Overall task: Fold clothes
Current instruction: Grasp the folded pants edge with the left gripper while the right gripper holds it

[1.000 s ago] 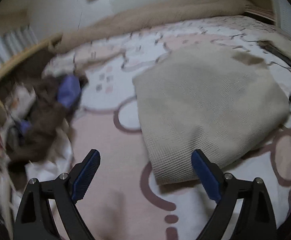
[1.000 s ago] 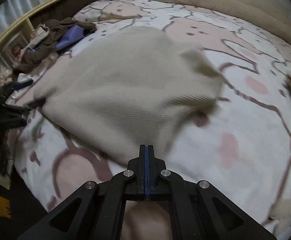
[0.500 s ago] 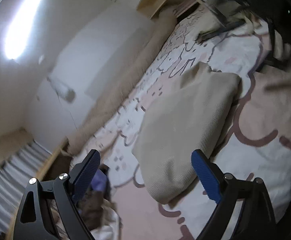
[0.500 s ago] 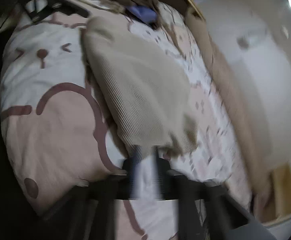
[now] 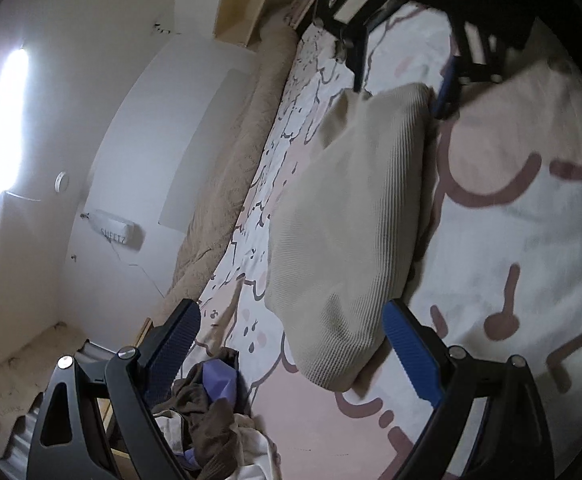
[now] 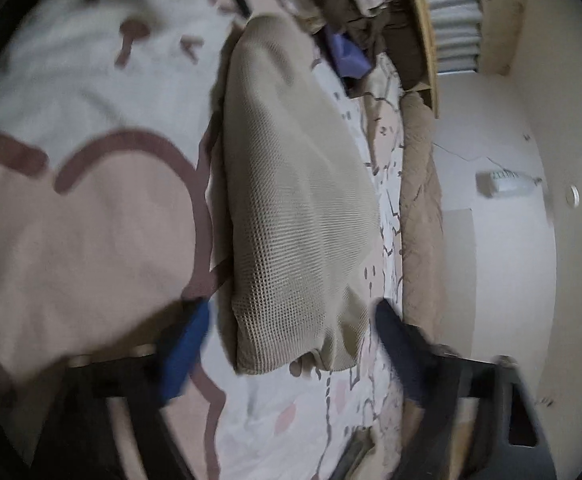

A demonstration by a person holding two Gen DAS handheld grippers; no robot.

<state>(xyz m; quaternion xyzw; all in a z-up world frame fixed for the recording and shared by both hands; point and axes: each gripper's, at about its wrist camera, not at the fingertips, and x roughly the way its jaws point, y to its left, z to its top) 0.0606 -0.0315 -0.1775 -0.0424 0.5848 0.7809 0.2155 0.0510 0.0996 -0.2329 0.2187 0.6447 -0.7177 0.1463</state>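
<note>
The beige garment (image 5: pixel 351 216) lies folded on the bed (image 5: pixel 531 240); the unfolded pile (image 5: pixel 211 408) at 7 o'clock remains. The left tool (image 5: pixel 291 344) is wide open and empty; the right tool (image 6: pixel 291 344) is closing, gripping nothing.

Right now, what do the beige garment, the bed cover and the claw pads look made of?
Beige garment: matte waffle-knit fabric, probably cotton; grid texture shows. Bed cover: smooth printed woven cloth, pink and white, matte. Left claw pads: blue ribbed rubber or plastic, can't tell which.

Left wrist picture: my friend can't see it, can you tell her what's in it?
A folded beige waffle-knit cloth lies on a pink and white cartoon bedspread. The left tool is open, near one end. The right tool, closing, straddles the far end.
</note>
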